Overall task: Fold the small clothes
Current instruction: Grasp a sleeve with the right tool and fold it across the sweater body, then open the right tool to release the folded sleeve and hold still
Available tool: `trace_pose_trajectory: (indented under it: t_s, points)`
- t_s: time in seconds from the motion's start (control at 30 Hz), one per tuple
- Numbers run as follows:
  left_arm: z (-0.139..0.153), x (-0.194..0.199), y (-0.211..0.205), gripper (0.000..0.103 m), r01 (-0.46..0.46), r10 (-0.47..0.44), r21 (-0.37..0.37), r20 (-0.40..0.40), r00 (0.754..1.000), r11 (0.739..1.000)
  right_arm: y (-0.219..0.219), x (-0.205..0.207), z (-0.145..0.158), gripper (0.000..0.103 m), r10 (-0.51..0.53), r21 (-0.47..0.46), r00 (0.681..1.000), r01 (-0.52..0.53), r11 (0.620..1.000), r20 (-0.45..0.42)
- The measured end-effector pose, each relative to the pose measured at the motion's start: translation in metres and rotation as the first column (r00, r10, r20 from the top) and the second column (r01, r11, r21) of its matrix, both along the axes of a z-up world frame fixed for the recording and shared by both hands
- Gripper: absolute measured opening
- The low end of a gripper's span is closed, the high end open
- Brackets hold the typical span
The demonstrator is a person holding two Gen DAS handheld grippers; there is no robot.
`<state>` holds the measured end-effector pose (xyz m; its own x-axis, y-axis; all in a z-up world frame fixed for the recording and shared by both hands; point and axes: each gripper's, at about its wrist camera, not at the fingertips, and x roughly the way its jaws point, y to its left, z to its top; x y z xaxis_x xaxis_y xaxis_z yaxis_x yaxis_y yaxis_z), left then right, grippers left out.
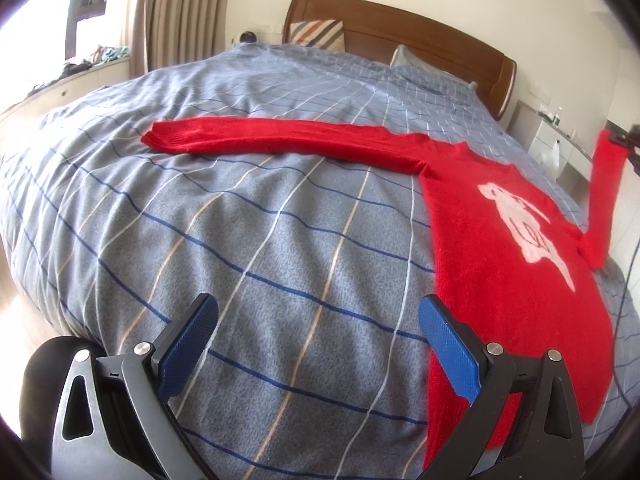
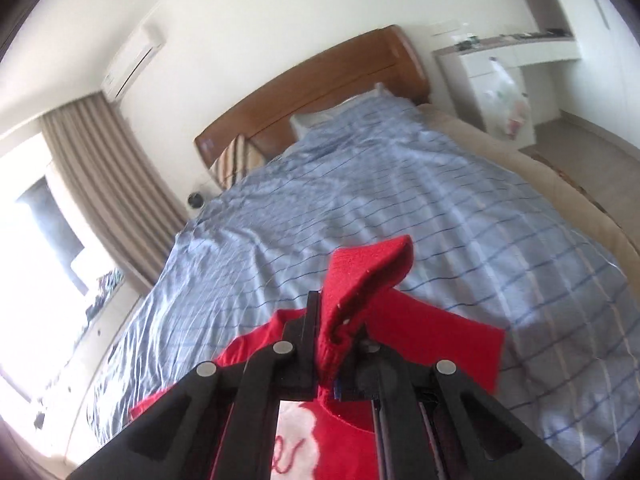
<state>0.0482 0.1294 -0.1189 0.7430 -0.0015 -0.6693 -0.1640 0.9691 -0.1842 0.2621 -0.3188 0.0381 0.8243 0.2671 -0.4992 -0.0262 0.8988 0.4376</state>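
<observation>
Ahead of the left gripper (image 1: 318, 322), whose blue pads (image 1: 188, 346) stand spread wide with nothing between them, a grey-blue checked bedcover (image 1: 240, 240) stretches to a wooden headboard (image 1: 400, 28). Beyond the fingertips, one sleeve (image 1: 256, 136) of the red sweater (image 1: 500, 264) lies stretched out flat across the cover. Just past the right-hand pad, the sweater's body lies flat with its white motif (image 1: 520, 220) facing up. Further right, the other sleeve (image 1: 604, 184) rises off the bed, its cuff (image 2: 360, 280) pinched between the pressed-together fingers of the right gripper (image 2: 340, 340), the cuff's end poking out past the fingertips.
</observation>
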Motion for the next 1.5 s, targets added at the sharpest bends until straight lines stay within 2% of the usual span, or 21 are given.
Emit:
trace_pose_trajectory:
  t_s: [0.13, 0.17, 0.2, 0.23, 0.27, 0.33, 0.43, 0.5, 0.57, 0.67, 0.77, 0.87, 0.97, 1.07, 1.13, 1.27, 1.4, 1.5]
  points:
    - [-0.004, 0.003, 0.001, 0.101, 0.003, -0.003, 0.000, -0.019, 1.000, 1.000, 0.103, 0.039, -0.047, 0.006, 0.158, -0.077, 0.982, -0.166, 0.983, -0.102]
    - [-0.005, 0.003, 0.000, 0.101, 0.005, -0.005, 0.007, -0.020, 1.000, 1.000, 0.122, 0.045, -0.064, 0.014, 0.173, -0.086, 0.975, -0.186, 0.979, -0.142]
    - [-0.005, 0.003, -0.001, 0.101, 0.008, -0.007, 0.014, -0.021, 1.000, 1.000, 0.137, 0.050, -0.082, 0.041, 0.192, -0.073, 0.964, -0.208, 0.976, -0.183]
    - [-0.005, 0.003, -0.002, 0.101, 0.008, -0.008, 0.020, -0.021, 1.000, 1.000, 0.150, 0.056, -0.099, 0.058, 0.221, -0.034, 0.949, -0.234, 0.972, -0.226]
    - [-0.006, 0.003, -0.002, 0.101, 0.008, -0.007, 0.023, -0.022, 1.000, 1.000, 0.157, 0.056, -0.115, 0.068, 0.255, 0.033, 0.934, -0.256, 0.966, -0.250]
    - [-0.006, 0.003, -0.002, 0.101, 0.007, -0.006, 0.020, -0.026, 1.000, 1.000, 0.162, 0.046, -0.138, 0.068, 0.299, 0.147, 0.918, -0.269, 0.952, -0.261]
    - [-0.007, 0.004, -0.003, 0.101, 0.007, -0.007, 0.012, -0.031, 0.999, 1.000, 0.158, 0.017, -0.152, 0.068, 0.353, 0.225, 0.907, -0.303, 0.926, -0.229]
    - [-0.007, 0.003, -0.004, 0.101, 0.012, -0.012, 0.011, -0.032, 0.999, 1.000, 0.140, -0.014, -0.150, 0.069, 0.339, 0.164, 0.920, -0.311, 0.936, -0.195]
    - [-0.007, 0.003, -0.005, 0.101, 0.018, -0.018, 0.003, -0.033, 0.999, 1.000, 0.114, -0.045, -0.139, 0.069, 0.299, 0.039, 0.940, -0.296, 0.954, -0.166]
    - [-0.008, 0.004, -0.005, 0.101, 0.019, -0.019, -0.006, -0.036, 0.999, 1.000, 0.066, -0.092, -0.139, 0.071, 0.181, -0.157, 0.973, -0.204, 0.966, -0.144]
    - [-0.008, 0.004, -0.006, 0.101, 0.020, -0.020, -0.008, -0.036, 0.999, 1.000, 0.018, -0.129, -0.145, 0.075, 0.033, -0.286, 0.990, -0.072, 0.956, -0.138]
    - [-0.009, 0.003, -0.007, 0.101, 0.023, -0.023, -0.007, -0.038, 0.999, 1.000, -0.016, -0.153, -0.157, 0.075, -0.096, -0.395, 0.986, 0.035, 0.918, -0.135]
    - [-0.008, 0.004, -0.008, 0.101, 0.021, -0.021, 0.003, -0.056, 0.998, 1.000, -0.032, -0.173, -0.164, 0.075, -0.152, -0.422, 0.983, 0.094, 0.902, -0.106]
    - [-0.004, 0.001, -0.010, 0.101, 0.012, -0.011, 0.015, -0.064, 0.998, 1.000, -0.033, -0.192, -0.173, 0.076, -0.182, -0.406, 0.980, 0.137, 0.904, -0.074]
    - [0.001, 0.001, -0.010, 0.101, 0.008, -0.007, 0.016, -0.062, 0.998, 1.000, -0.031, -0.193, -0.179, 0.076, -0.178, -0.414, 0.977, 0.116, 0.903, -0.114]
    - [0.012, 0.007, -0.011, 0.101, 0.016, -0.015, 0.023, -0.058, 0.998, 1.000, -0.024, -0.195, -0.171, 0.077, -0.157, -0.470, 0.986, 0.115, 0.875, -0.052]
    - [0.025, 0.014, -0.010, 0.101, 0.006, -0.006, 0.014, -0.035, 0.999, 1.000, -0.027, -0.194, -0.177, 0.077, -0.157, -0.445, 0.984, 0.103, 0.889, -0.086]
    - [0.032, 0.021, -0.011, 0.101, 0.010, -0.010, -0.006, -0.029, 1.000, 1.000, -0.026, -0.195, -0.176, 0.077, -0.158, -0.454, 0.985, 0.108, 0.884, -0.073]
